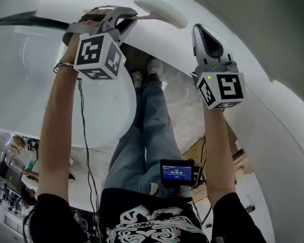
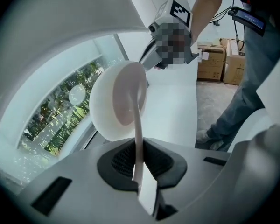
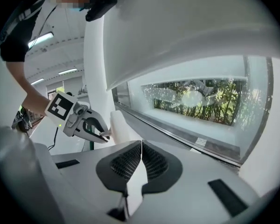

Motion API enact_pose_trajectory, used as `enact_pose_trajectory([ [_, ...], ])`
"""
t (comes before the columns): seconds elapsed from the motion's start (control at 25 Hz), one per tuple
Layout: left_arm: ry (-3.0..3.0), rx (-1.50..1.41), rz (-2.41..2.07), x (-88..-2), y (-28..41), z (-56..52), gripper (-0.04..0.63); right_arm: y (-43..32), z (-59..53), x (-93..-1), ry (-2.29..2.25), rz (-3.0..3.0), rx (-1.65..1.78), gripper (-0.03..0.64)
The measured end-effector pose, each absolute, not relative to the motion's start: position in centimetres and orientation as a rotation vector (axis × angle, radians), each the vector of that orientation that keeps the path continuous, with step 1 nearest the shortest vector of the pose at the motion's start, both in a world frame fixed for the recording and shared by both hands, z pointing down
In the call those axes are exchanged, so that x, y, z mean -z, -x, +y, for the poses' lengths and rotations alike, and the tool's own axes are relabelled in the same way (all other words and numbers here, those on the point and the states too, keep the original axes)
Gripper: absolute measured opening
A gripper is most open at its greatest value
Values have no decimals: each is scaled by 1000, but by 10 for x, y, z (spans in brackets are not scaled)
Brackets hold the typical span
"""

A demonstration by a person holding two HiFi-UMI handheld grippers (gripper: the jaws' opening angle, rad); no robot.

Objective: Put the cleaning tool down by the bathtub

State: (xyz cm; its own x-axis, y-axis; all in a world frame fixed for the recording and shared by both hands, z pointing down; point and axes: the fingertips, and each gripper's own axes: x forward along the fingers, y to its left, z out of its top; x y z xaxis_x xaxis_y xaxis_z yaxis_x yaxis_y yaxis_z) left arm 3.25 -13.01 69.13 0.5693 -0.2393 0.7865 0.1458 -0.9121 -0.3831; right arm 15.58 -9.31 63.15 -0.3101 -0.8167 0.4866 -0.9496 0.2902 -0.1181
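The cleaning tool (image 1: 162,10) is a white brush with a thin flat handle and a broad rounded head (image 2: 116,101). My left gripper (image 1: 129,15) is shut on its handle and holds it up over the rim of the white bathtub (image 1: 30,90). In the left gripper view the handle runs straight up between the dark pads (image 2: 119,161) of the left gripper (image 2: 139,164). My right gripper (image 1: 202,32) hangs to the right of the tool, apart from it. In its own view, the right gripper (image 3: 141,160) is shut with nothing between its jaws.
The person's legs in jeans (image 1: 147,135) and shoes stand on a stone floor between the tub and a white curved wall (image 1: 273,110). Cardboard boxes (image 2: 219,62) sit on the floor behind. A long window with greenery (image 3: 200,99) runs along the wall.
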Motion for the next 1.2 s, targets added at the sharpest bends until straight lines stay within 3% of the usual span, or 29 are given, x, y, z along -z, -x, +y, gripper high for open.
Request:
enact_pose_trajectory([
  [0.56,2268,1428,-134,-769,-41,-134,37,-174,-91,-712,-1616,-2136,-672,28],
  [1.2,2035,1516,-130,-813,-41,-132,37,-169,-84,-724,-1610,-2136,-722,28],
])
